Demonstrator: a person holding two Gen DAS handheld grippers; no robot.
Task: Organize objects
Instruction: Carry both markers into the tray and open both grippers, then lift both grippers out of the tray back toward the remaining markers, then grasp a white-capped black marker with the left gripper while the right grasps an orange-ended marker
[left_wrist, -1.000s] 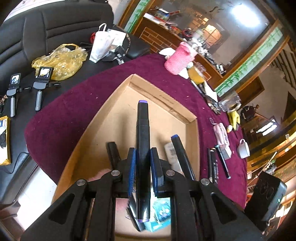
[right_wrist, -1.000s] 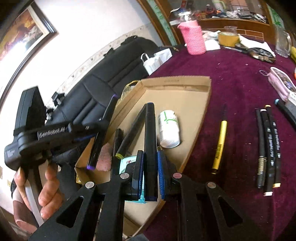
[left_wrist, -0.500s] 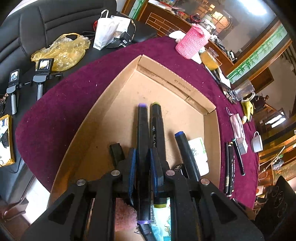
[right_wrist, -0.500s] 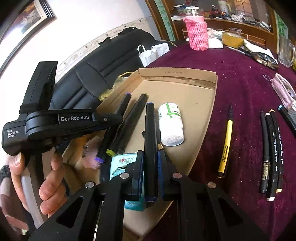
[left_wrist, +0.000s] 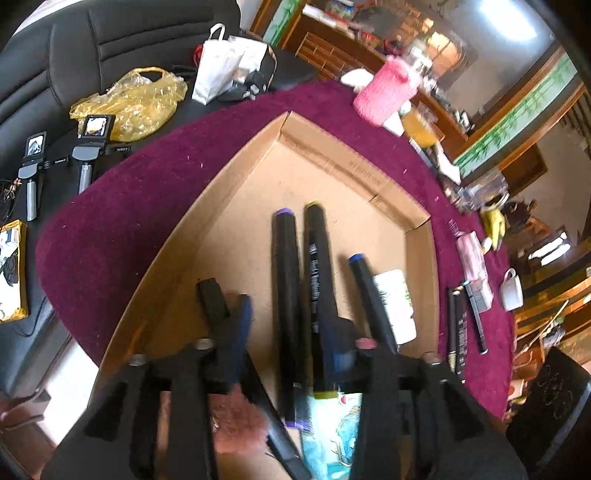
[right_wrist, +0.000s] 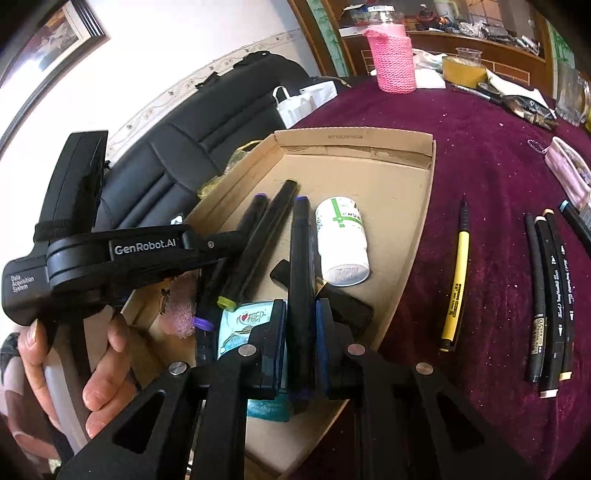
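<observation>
A cardboard tray (left_wrist: 236, 206) (right_wrist: 413, 243) lies on the purple tablecloth. In it lie a purple-capped black marker (left_wrist: 284, 280) (right_wrist: 236, 243), a green-capped marker (left_wrist: 317, 280) (right_wrist: 262, 236), a white bottle (right_wrist: 341, 240) (left_wrist: 395, 302) and a teal packet (right_wrist: 243, 325). My left gripper (left_wrist: 288, 332) is open above the tray, its jaws spread either side of the two markers. My right gripper (right_wrist: 301, 328) is shut on a blue-capped black marker (right_wrist: 301, 266) (left_wrist: 369, 295), held low over the tray.
On the cloth right of the tray lie a yellow pen (right_wrist: 458, 280) and three black markers (right_wrist: 550, 295). A pink knitted holder (right_wrist: 393, 62) and a pink pouch (right_wrist: 569, 170) stand farther off. Black chairs with bags (left_wrist: 140, 99) are left.
My left gripper has opened and let go of the purple-capped marker, which now lies in the tray beside the green-capped one. My right gripper still holds the blue-capped marker.
</observation>
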